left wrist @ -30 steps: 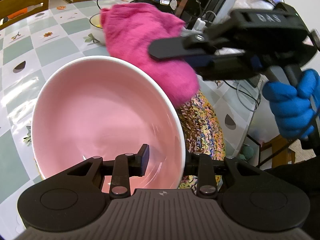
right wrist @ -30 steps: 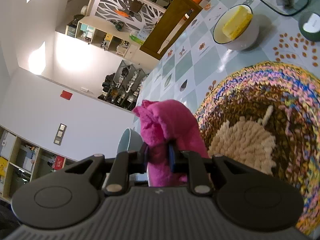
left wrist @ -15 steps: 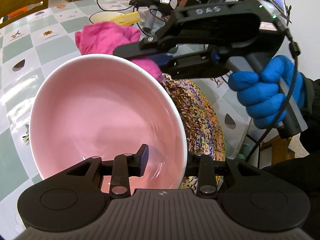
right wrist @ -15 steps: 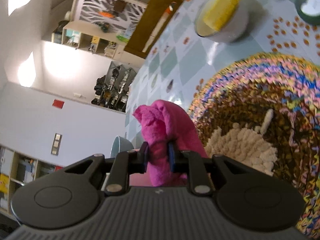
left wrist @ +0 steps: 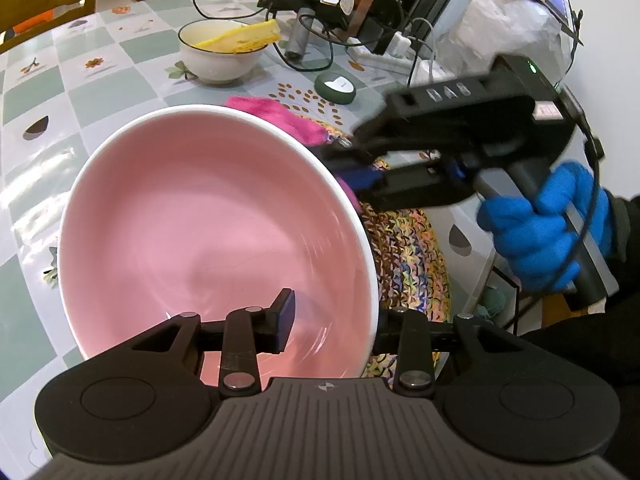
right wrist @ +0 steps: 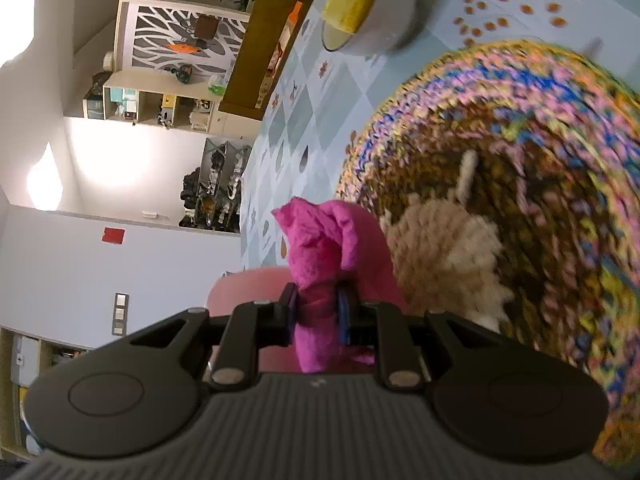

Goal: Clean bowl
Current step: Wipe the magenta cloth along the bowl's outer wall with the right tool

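Item 1, pink bowl (left wrist: 216,232): held tilted above the tabletop (left wrist: 100,80), its opening facing my left camera. My left claw (left wrist: 332,320) is clenched on its near rim, one finger inside, the other outside behind the wall. I judge it glazed ceramic: stiff, fairly heavy, slippery and breakable. The rim is the only sound place to hold it, and the grip needs to stay firm.

Item 2, pink cloth (right wrist: 320,280): pinched between the fingers of my right claw (right wrist: 318,314), a bunched fold standing up past the tips. In the left view the right claw (left wrist: 352,160) sits just behind the bowl's far rim, with a strip of the cloth (left wrist: 276,116) showing beyond it. I judge the cloth soft, light and floppy; held mid-fold it will drag and mould to the curve.

Item 3, braided mat (right wrist: 520,160): round, many-coloured, lying on the tabletop under the right claw, with a cream woolly pad (right wrist: 444,256) at its middle.

Item 4, white bowl (left wrist: 220,56): stands well apart at the back, holding a yellow sponge (left wrist: 244,36).

Item 5, green round tin (left wrist: 335,88): near the mat's far edge.

Status, as I judge it: the outside wall appears to be under the cloth; the inside looks bare and dry.
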`<action>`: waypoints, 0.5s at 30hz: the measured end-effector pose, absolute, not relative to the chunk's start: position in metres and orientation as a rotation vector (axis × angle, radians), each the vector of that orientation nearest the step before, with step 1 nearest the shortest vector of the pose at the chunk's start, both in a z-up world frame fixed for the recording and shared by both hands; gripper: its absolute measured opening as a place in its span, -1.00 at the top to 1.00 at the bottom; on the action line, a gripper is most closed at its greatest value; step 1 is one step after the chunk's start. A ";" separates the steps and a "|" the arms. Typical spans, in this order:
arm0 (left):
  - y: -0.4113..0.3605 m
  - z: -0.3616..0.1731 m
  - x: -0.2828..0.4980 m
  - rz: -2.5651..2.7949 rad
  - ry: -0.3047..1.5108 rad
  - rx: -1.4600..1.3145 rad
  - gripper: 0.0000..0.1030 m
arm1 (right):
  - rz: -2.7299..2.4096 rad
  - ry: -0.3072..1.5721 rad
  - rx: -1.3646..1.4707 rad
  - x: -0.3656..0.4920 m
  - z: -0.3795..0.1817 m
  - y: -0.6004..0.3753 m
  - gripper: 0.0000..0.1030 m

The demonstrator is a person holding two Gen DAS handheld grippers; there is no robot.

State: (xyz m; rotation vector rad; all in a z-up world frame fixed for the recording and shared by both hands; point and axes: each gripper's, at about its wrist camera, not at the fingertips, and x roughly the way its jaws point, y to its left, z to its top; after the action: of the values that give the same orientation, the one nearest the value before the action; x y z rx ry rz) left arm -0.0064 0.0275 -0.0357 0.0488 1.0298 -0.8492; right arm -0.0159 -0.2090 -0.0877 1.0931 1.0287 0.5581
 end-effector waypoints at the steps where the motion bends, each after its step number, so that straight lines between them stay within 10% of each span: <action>1: 0.028 -0.036 -0.006 -0.847 1.030 0.042 0.27 | 0.557 1.030 1.099 -0.020 -0.089 -0.211 0.59; 15: 0.031 -0.028 0.002 -0.822 1.032 0.031 0.35 | 0.568 1.020 1.104 -0.048 -0.087 -0.212 0.58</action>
State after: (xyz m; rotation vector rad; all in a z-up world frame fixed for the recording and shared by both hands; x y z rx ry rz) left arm 0.0016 0.0305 -0.0284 0.0308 1.0321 -0.8222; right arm -0.0478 -0.2115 -0.0868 1.1041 1.0204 0.5680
